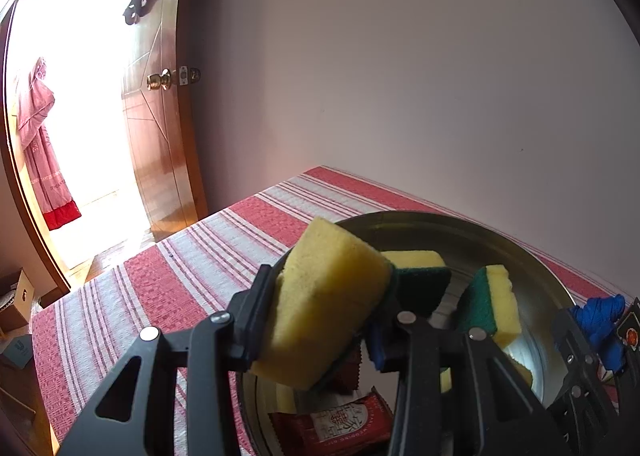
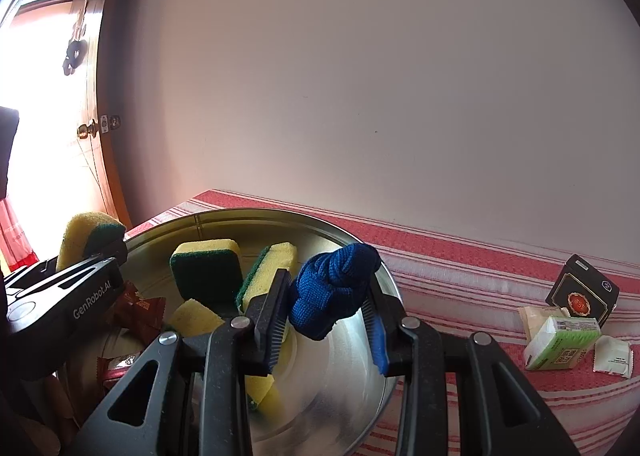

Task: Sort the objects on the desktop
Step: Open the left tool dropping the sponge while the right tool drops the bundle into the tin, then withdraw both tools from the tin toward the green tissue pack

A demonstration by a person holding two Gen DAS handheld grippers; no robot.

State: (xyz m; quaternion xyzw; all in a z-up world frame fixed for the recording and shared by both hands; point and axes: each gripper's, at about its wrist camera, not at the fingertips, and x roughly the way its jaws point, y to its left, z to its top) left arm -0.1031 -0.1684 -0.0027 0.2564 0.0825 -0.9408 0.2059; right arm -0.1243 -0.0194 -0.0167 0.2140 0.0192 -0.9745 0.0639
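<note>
A yellow sponge (image 1: pixel 328 304) with a green scouring side is squeezed between the pads of my left gripper (image 1: pixel 328 284), above the near left rim of a round steel basin (image 1: pixel 460 216). My right gripper (image 2: pixel 330 278) is shut on a knotted blue knit cloth (image 2: pixel 332 292), held over the basin's (image 2: pixel 280 212) right side. Inside the basin lie several more yellow-green sponges (image 2: pixel 208 268) and red snack packets (image 2: pixel 140 308). In the right wrist view the left gripper (image 2: pixel 90 246) shows at the left edge with its sponge (image 2: pixel 80 232).
The basin stands on a table with a red-and-white striped cloth (image 1: pixel 180 268), pushed against a pale wall. Right of the basin lie a black box (image 2: pixel 582 292), a green-white packet (image 2: pixel 560 342) and a white sachet (image 2: pixel 612 356). An open wooden door (image 1: pixel 156 136) is at the left.
</note>
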